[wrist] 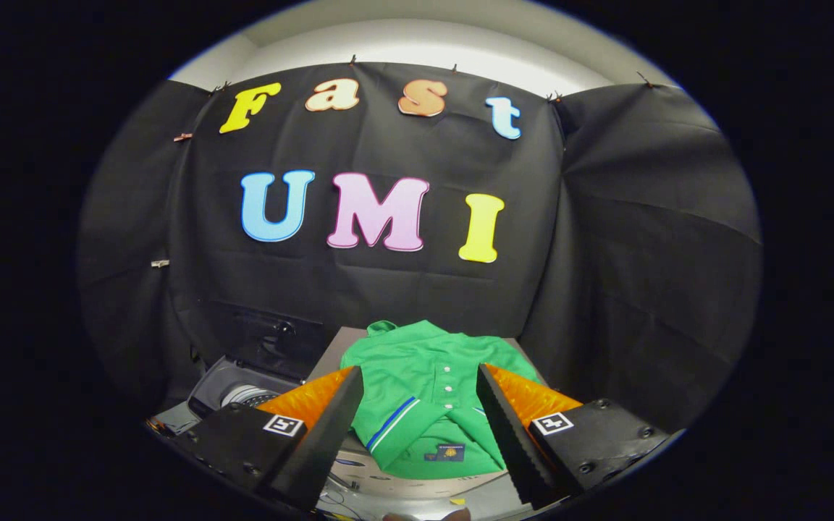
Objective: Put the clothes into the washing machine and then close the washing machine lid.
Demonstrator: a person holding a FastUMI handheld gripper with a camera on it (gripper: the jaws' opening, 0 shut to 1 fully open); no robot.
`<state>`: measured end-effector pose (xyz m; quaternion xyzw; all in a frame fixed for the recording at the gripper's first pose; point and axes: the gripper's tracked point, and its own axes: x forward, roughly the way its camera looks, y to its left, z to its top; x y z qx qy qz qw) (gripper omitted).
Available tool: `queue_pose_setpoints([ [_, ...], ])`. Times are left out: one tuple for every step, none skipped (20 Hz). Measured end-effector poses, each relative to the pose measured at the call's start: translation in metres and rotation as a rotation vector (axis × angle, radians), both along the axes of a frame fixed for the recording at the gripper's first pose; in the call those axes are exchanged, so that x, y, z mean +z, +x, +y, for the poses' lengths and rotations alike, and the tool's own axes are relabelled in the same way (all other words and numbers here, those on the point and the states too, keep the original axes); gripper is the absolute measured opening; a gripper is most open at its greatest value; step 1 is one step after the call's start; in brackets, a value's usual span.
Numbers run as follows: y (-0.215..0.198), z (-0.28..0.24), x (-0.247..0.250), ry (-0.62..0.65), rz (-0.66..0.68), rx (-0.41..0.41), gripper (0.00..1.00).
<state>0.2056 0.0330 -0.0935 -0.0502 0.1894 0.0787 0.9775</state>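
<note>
While my gripper [417, 427] hangs above the green shirt [428, 394], my fingers [323, 434] stand spread wide, holding nothing, not touching cloth. Shirt lies folded flat between them and just ahead, collar on its far end, white buttons down the front, blue-white stripe on a sleeve cuff, small dark tag at the near hem. It sits on a grey surface [334, 347]. Washing machine [239, 391] is left of the shirt, lid open, drum visible.
</note>
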Motion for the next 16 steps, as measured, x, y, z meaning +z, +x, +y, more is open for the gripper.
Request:
queue_pose_setpoints([
  [0.012, 0.000, -0.007, 0.002, 0.030, -0.003, 0.98],
  [0.022, -0.003, -0.015, -0.004, 0.058, -0.007, 0.99],
  [0.035, -0.006, -0.021, -0.018, 0.078, -0.015, 0.98],
  [0.047, -0.011, -0.028, -0.035, 0.098, -0.024, 0.99],
  [0.061, -0.014, -0.034, -0.045, 0.120, -0.030, 0.99],
  [0.073, -0.018, -0.042, -0.052, 0.148, -0.041, 0.99],
  [0.086, -0.023, -0.051, -0.058, 0.177, -0.057, 0.99],
  [0.098, -0.028, -0.060, -0.065, 0.206, -0.073, 0.99],
  [0.107, -0.031, -0.070, -0.069, 0.235, -0.081, 0.98],
  [0.114, -0.035, -0.081, -0.080, 0.266, -0.086, 0.99],
  [0.119, -0.040, -0.092, -0.096, 0.291, -0.094, 0.99],
  [0.123, -0.045, -0.103, -0.113, 0.315, -0.097, 0.99],
  [0.124, -0.050, -0.113, -0.122, 0.344, -0.097, 0.99],
  [0.123, -0.053, -0.125, -0.128, 0.382, -0.096, 0.99],
  [0.122, -0.054, -0.136, -0.126, 0.410, -0.093, 0.99],
  [0.119, -0.050, -0.140, -0.109, 0.436, -0.076, 0.99],
])
